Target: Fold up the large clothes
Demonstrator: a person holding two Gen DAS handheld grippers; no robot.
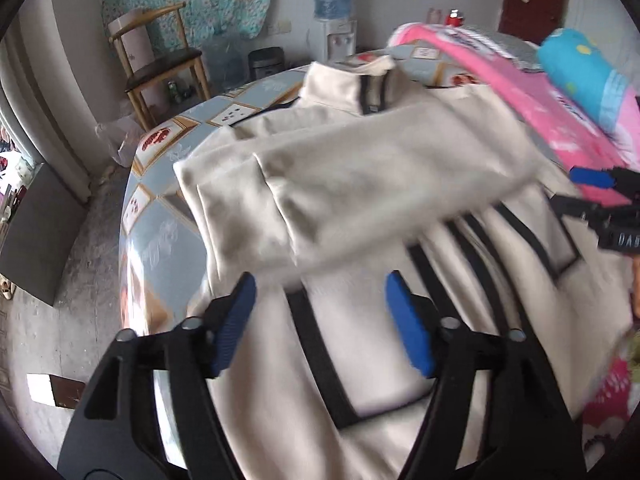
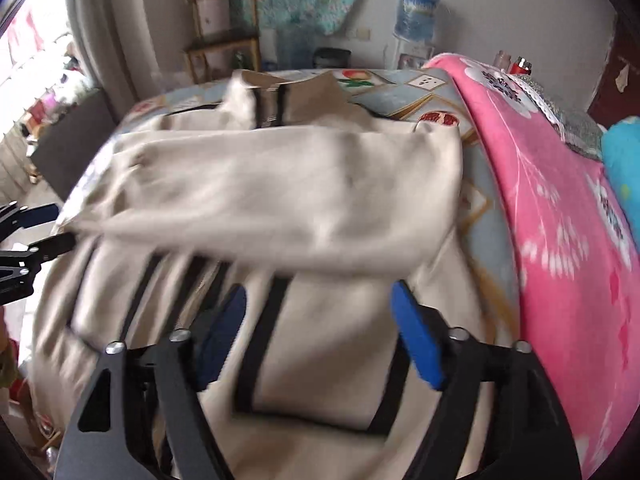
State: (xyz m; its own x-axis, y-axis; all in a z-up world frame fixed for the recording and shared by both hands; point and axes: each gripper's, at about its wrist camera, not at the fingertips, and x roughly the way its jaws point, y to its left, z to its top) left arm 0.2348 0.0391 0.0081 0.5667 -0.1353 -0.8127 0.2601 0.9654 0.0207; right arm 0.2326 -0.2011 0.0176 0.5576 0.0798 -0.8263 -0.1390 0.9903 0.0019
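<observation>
Blue-padded jaws of the left gripper and right gripper stand apart at lower centre, gripping nothing. Beyond them a cream jacket with black stripes covers the patterned table, one sleeve folded across its chest, apparently just laid down. A pink blanket is piled at right.

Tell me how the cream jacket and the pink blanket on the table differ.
The cream jacket is plain cream with black stripes and a zipped collar; the pink blanket is bright pink with white flower prints. The jacket lies across the middle of the table, a sleeve folded over its chest; the blanket is heaped along the far right side. Both grippers' jaws stand over the jacket, none over the blanket. Both are soft fabric resting on the same patterned table.
</observation>
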